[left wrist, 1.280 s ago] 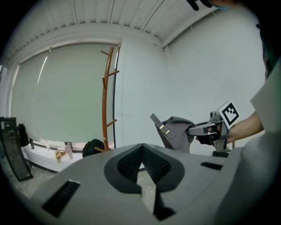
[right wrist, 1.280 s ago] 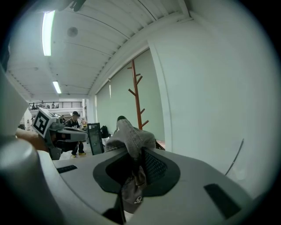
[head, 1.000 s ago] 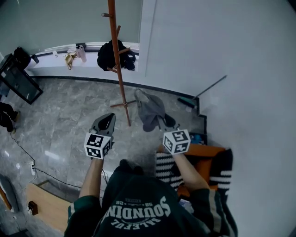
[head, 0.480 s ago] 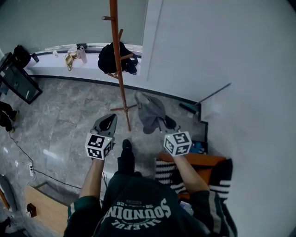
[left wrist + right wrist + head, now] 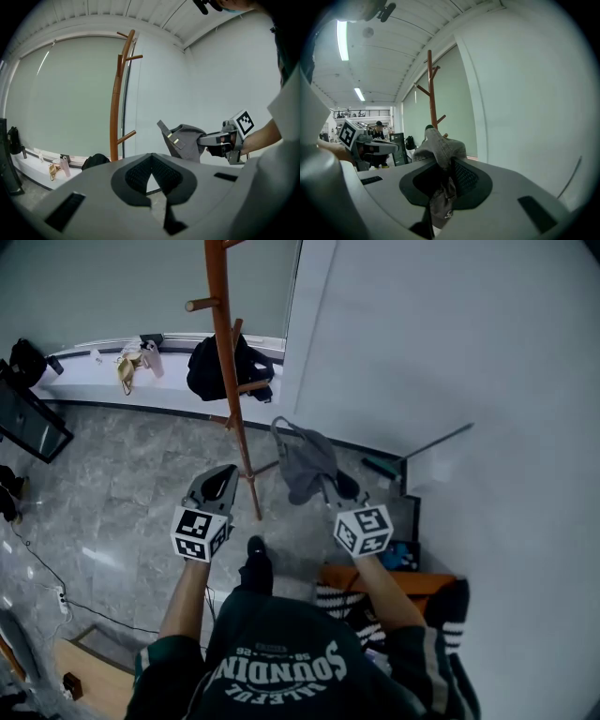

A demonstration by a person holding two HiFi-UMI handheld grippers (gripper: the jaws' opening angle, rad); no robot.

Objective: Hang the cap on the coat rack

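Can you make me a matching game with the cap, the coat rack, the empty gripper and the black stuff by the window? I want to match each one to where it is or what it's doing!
Things:
1. cap
2. coat rack
3. left gripper
4. black bundle

Places or states:
A. lying on the window ledge
B. pinched in the right gripper
C. brown, standing on the floor
D. shut, with nothing in it

Right pairs: 1-B, 2-C, 3-D, 4-A
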